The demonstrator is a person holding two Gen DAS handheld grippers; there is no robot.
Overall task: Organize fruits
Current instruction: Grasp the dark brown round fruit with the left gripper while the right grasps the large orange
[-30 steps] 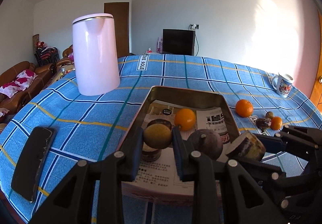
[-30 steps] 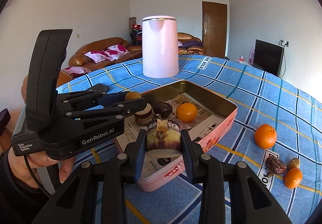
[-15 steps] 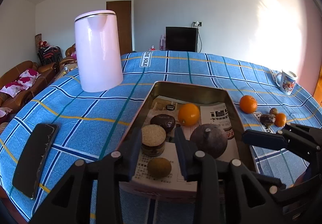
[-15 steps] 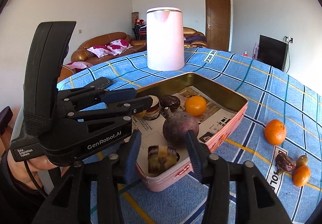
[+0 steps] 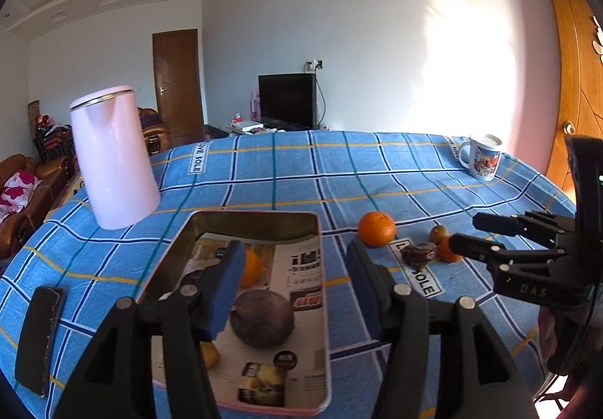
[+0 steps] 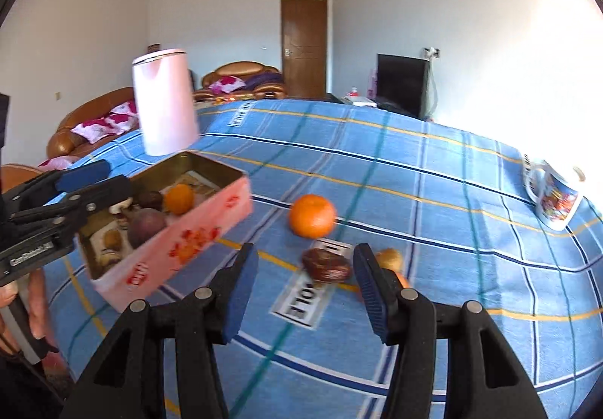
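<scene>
Left tool (image 5: 294,287) over pink tin (image 5: 301,217), jaws opening, nothing gripped. Tin holds purple round fruit (image 5: 262,319), small orange (image 5: 250,268), yellow fruit, other pieces. Right tool (image 6: 305,283) jaws apart, empty, hovering near dark wrinkled fruit (image 6: 326,264) on blue checked surface (image 6: 452,193). Large orange (image 6: 312,215) just beyond. Pink kettle (image 5: 113,159) far left, mug (image 5: 482,157) far right.

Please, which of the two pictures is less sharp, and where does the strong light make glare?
Right wrist view: motion blur smears the tin box, the orange and the mug. Left wrist view: sharper; the orange has crisp edges. Glare: sunlight washes out the wall in the left wrist view, and the upper right corner of the right wrist view. Both views bend straight lines, fisheye.
</scene>
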